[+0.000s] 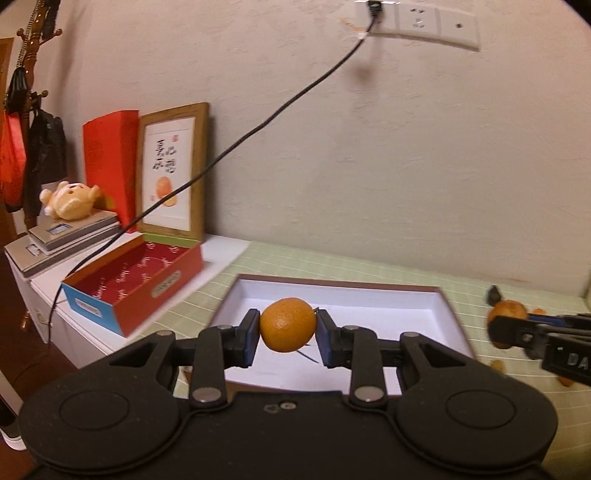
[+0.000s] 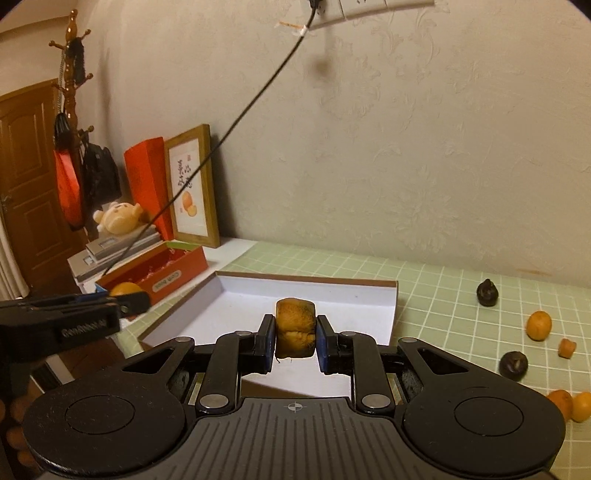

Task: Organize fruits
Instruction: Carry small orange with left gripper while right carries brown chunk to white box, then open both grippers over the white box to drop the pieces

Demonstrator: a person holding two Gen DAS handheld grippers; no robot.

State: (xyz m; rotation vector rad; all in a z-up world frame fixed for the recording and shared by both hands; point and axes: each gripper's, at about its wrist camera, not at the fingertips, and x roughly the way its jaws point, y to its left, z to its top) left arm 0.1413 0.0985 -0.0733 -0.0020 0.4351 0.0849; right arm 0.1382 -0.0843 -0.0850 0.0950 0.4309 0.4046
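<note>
A pale textured wall [image 2: 406, 147] with a faint leaf pattern stands behind the table [image 2: 461, 295], which has a light green checked cloth. High on the wall is a white socket strip [image 1: 417, 24], and a black cable [image 1: 258, 129] runs down from it to the left. Left of the table stand a wooden coat rack [image 2: 70, 74] and a brown door [image 2: 26, 177], in warm dim light.

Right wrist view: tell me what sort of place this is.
Most likely a room in a home, not a workshop. A wooden coat stand hung with bags stands by a panelled door, and a plush toy lies beside a framed picture leaning against the wallpapered wall.
</note>
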